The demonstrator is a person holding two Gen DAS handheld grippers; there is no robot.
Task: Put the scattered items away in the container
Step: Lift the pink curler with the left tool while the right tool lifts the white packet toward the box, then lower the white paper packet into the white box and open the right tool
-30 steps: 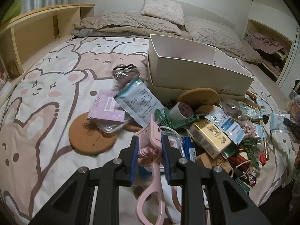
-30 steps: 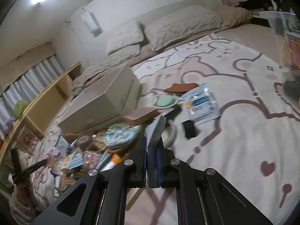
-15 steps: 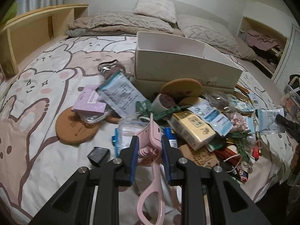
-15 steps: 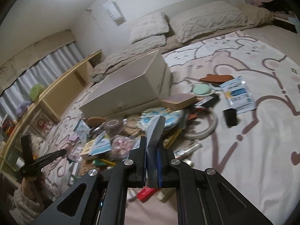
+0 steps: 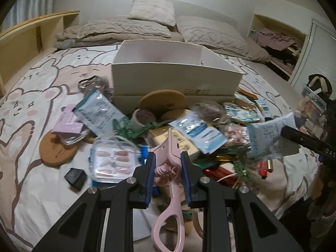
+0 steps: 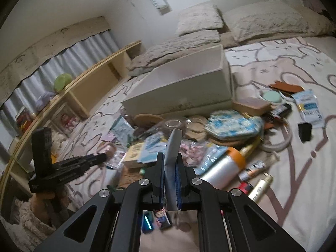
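Note:
My left gripper [image 5: 168,163] is shut on a pink eyelash curler [image 5: 169,180], held above the clutter. My right gripper [image 6: 170,168] is shut on a pale blue packet [image 6: 171,155]; the same packet also shows in the left wrist view [image 5: 266,134] at the right, held in the air. The white open box [image 5: 176,77] stands on the bed behind the pile and looks empty; it also shows in the right wrist view [image 6: 189,84]. Scattered items lie in front of it: cork coasters [image 5: 56,149], a tape roll [image 5: 142,117], a yellow box [image 5: 178,140], a nail set [image 5: 111,161].
Pillows [image 5: 153,10] lie at the head of the bed. A wooden shelf [image 5: 31,35] runs along the left side. A silver bottle [image 6: 220,166], tubes [image 6: 252,170], a blue patterned pouch [image 6: 233,124] and a blue-white packet [image 6: 308,107] lie on the bear-print sheet [image 5: 25,105].
Both grippers have swung toward the box with their items still held. The right gripper with its packet has come into the left wrist view at the right.

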